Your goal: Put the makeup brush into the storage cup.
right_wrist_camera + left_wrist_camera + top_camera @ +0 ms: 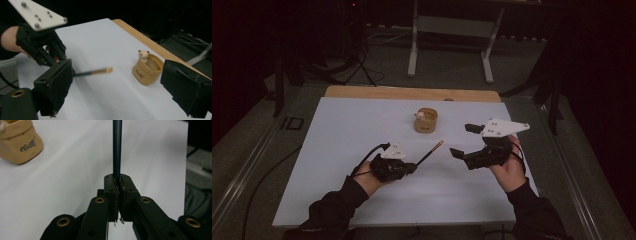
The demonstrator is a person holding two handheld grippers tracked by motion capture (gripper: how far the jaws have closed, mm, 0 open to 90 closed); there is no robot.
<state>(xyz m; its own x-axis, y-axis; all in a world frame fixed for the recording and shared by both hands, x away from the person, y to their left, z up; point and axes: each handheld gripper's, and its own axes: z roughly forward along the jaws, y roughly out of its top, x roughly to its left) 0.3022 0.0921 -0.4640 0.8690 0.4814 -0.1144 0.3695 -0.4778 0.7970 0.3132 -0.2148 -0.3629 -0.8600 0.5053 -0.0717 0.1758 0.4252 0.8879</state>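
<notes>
Left hand-held gripper (411,168) clamped on a pencil (430,153) — right hand-held gripper (464,141) wide, near the tan cup (425,121)

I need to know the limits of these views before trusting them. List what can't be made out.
- Pencil: its far end is cut off by the top edge in the left gripper view; its tip is blurred in the right gripper view.
- Tan pot: its inside is too small in the high view, and it is cropped at the corner in the left gripper view.
- Pot lettering: too blurred to read.

Matt white tabletop (362,150) with wooden edge, glossy tan ceramic-looking pot (147,68) — smooth dark pencil (116,147), frayed jaws padding.
</notes>
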